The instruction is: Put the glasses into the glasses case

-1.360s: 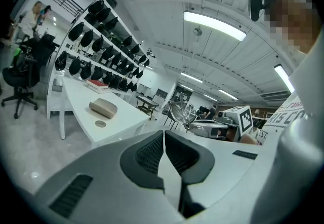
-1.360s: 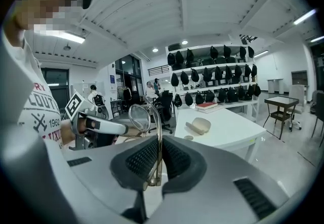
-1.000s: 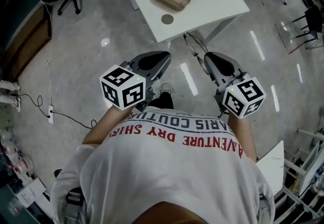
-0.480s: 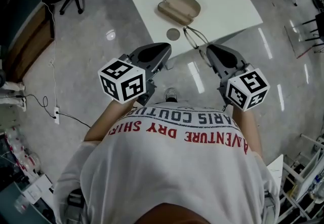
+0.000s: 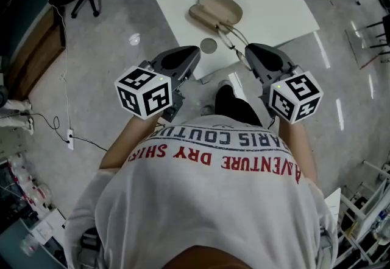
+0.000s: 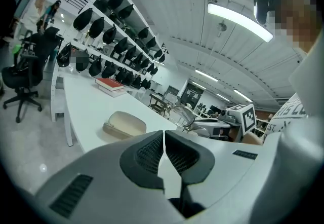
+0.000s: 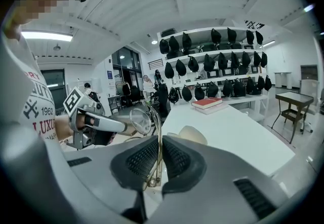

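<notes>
- Since a second ago both tools have come forward to the white table [image 5: 268, 0]. Its near edge, then well ahead of them in the head view, now lies right at their tips.
- The glasses [image 5: 230, 38] hung over the floor short of the table then. Now they reach over the table's edge, just beside a round brown disc [image 5: 208, 45] and near the glasses case [image 5: 214, 7], not yet touching it.
- The right tool [image 5: 250, 50] keeps the same grip. In its own view the jaws are nearly closed, pinching a thin temple arm of the glasses [image 7: 142, 120], whose lenses stick up and forward past the tips of the right tool [image 7: 159, 142].
- The left tool [image 5: 194, 55] is level with the right one. In the left gripper view the left tool [image 6: 164, 134] has its pads pressed together with nothing between them.
- The tan glasses case [image 6: 125, 124] lies on the table and seems to stand open, lid raised behind a shallow base. Its inside cannot be made out from any view.
- Farther back on the table, the right gripper view shows a red book [image 7: 207, 104].
</notes>
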`<action>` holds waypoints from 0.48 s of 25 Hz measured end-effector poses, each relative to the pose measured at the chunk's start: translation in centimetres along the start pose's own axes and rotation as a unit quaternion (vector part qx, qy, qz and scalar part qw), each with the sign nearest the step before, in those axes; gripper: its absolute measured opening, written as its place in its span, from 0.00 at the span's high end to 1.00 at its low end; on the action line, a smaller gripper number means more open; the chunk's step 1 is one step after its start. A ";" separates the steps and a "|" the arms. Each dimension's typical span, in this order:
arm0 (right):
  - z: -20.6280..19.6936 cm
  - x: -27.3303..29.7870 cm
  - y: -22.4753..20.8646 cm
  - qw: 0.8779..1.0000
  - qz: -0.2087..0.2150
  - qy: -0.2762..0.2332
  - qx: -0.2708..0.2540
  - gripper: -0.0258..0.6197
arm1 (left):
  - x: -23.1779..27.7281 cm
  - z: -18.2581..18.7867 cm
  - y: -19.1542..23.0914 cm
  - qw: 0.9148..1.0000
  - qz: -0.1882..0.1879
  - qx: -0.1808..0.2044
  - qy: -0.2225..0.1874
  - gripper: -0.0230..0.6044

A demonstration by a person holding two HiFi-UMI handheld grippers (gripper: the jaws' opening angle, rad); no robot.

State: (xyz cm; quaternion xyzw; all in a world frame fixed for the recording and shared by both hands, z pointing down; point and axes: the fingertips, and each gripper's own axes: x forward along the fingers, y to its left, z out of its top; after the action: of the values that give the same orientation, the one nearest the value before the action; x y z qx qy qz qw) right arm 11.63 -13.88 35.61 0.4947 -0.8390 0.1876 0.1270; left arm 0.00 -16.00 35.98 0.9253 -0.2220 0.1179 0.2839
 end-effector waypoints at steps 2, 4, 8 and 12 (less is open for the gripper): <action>0.2 0.4 -0.5 1.000 0.002 0.002 -0.003 0.90 | 0.3 0.1 0.2 1.000 0.004 -0.003 -0.002 0.91; 0.5 1.0 -1.0 1.000 0.005 0.003 -0.007 0.90 | 0.7 0.3 0.5 1.000 0.007 -0.005 -0.003 0.91; 1.3 2.6 -2.0 1.000 0.011 0.009 -0.014 0.90 | 1.2 1.1 1.6 1.000 0.016 -0.011 -0.008 0.91; 1.8 4.1 -3.3 0.999 0.021 0.018 -0.018 0.90 | 2.1 1.6 2.5 0.999 0.026 -0.021 -0.010 0.91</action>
State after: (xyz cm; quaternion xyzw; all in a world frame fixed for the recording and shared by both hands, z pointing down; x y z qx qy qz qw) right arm 12.48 -19.30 36.28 0.4716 -0.8498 0.1840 0.1471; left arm 0.80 -19.48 36.62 0.9142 -0.2514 0.1119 0.2976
